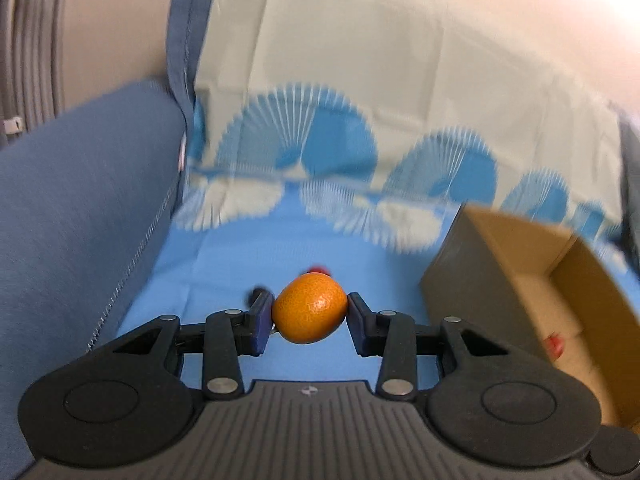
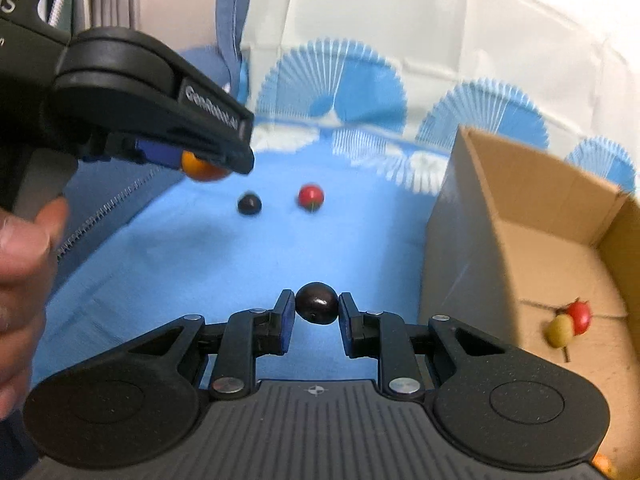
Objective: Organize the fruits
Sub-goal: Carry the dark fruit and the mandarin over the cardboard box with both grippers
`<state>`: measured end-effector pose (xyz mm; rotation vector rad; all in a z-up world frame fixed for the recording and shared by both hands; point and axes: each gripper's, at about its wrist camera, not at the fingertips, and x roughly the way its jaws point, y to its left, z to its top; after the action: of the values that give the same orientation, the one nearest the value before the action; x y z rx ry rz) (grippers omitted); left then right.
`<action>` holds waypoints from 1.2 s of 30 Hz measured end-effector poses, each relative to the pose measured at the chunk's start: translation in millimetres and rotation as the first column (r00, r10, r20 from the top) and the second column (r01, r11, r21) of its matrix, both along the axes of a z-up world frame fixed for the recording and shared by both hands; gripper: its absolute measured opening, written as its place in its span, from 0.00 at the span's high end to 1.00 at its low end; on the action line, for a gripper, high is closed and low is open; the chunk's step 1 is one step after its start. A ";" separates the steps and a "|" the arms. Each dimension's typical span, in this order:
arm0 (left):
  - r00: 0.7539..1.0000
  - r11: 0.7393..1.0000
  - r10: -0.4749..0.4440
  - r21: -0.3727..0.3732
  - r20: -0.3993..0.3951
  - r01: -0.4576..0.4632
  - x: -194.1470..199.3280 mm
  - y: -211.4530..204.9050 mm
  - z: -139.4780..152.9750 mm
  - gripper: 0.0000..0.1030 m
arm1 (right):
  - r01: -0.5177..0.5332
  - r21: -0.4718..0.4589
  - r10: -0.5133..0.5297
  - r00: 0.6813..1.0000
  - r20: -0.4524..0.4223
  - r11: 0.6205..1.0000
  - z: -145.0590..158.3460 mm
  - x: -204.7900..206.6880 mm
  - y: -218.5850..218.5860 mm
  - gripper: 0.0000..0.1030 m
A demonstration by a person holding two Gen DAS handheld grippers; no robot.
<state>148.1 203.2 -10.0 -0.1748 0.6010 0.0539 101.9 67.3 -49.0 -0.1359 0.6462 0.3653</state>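
Note:
My left gripper [image 1: 310,314] is shut on a small orange [image 1: 309,308], held above the blue cloth [image 1: 224,264]. From the right wrist view the same left gripper [image 2: 208,160] hangs at upper left with the orange [image 2: 200,170] peeking out below its fingers. My right gripper [image 2: 317,310] is shut on a dark round fruit [image 2: 317,303], lifted over the cloth. On the cloth farther off lie another dark fruit [image 2: 249,204] and a red fruit [image 2: 311,197]. An open cardboard box [image 2: 520,208] at the right holds a red fruit [image 2: 580,316] and a yellow-green one [image 2: 560,330].
A blue cushion [image 1: 80,200] borders the cloth on the left. A pale sheet with blue fan patterns [image 1: 360,80] rises behind. A person's hand [image 2: 20,264] holds the left gripper at the left edge. The box [image 1: 540,280] stands close on the right.

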 end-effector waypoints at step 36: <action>0.968 0.981 -0.180 -0.043 0.173 0.190 -72.5 -86.6 26.2 0.57 | 0.268 0.153 -0.305 0.896 0.322 0.951 95.2 -46.6 -265.2 0.76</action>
<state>75.6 116.6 16.1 -0.1785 0.4476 -0.1589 55.3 -197.9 46.2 -0.0009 0.2930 0.0831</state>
